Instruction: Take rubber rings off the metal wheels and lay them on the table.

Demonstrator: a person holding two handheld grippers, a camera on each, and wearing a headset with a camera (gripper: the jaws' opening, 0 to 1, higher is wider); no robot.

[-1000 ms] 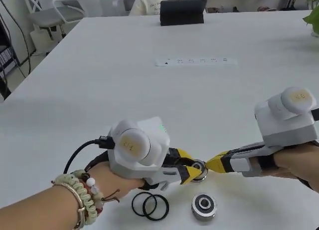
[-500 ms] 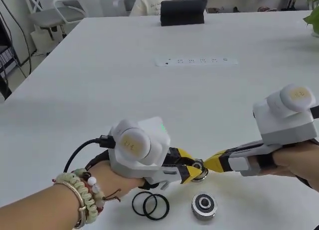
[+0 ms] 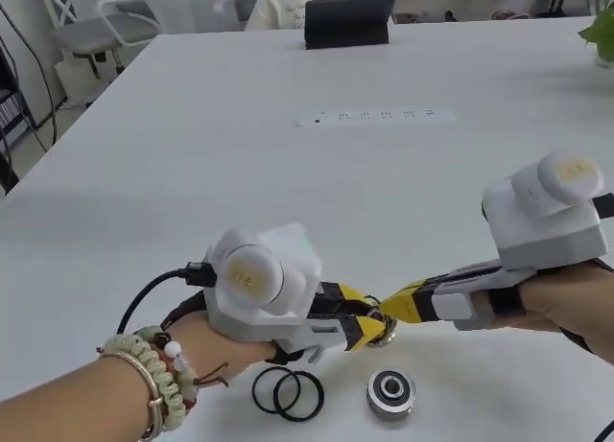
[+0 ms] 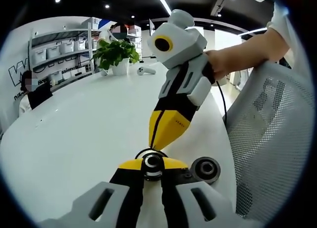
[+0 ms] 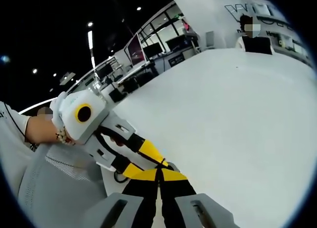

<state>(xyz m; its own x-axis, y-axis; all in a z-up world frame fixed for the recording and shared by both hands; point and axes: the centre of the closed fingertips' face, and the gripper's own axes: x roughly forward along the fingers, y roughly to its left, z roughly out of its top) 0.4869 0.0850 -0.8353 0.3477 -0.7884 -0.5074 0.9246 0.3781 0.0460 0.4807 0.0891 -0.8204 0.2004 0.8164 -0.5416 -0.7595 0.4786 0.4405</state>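
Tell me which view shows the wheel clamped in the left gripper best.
The left gripper view: the wheel sits face-on between the left gripper's yellow jaws, hub and rim clear, the right gripper's tip touching it. The head view gives a metal glimpse behind the jaw tips. The right gripper view's own jaws cover it.

The worktop (image 3: 288, 174) is smooth, matt white. At lower centre, the loose metal wheel (image 3: 390, 392) gleams silvery; the rubber rings (image 3: 288, 392) beside it are dull black. The left tongs (image 3: 369, 327) and right tongs (image 3: 391, 313) have smooth yellow plastic tips.
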